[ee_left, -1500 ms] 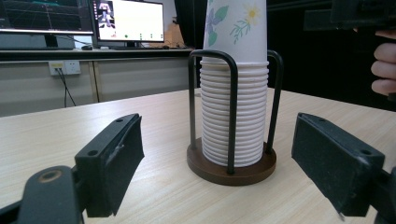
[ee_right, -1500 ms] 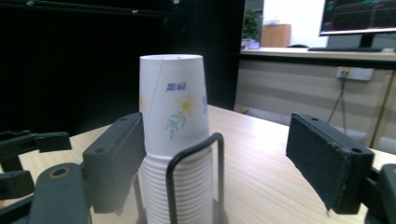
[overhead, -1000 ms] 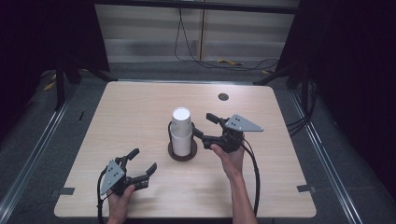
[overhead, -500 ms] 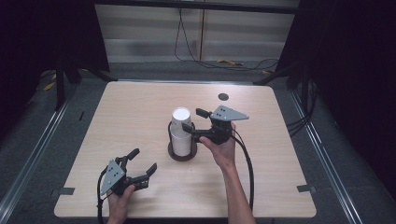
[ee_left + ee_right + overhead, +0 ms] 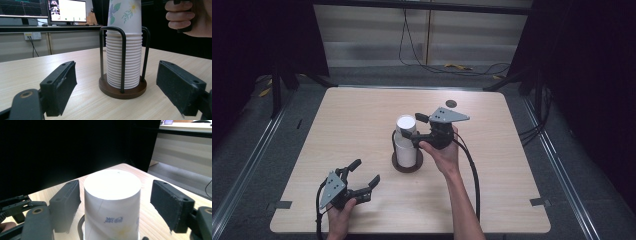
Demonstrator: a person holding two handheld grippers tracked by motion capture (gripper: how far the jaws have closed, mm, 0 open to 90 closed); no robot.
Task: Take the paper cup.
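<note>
A light wooden bench (image 5: 362, 125) with rounded corners stands on a grey floor (image 5: 242, 145). Near its far edge lies a small dark disc (image 5: 451, 103). Behind it runs a pale wall panel (image 5: 362, 47) with black cables (image 5: 412, 45) hanging down and a yellow cable (image 5: 457, 66) on the floor. In the left gripper view, 2 lit monitors (image 5: 67, 11) sit on a dark desk (image 5: 50, 28), with a wall socket (image 5: 33, 36) beneath.

Black grippers (image 5: 354, 180) with grey three-cornered plates, trailing black cables.
</note>
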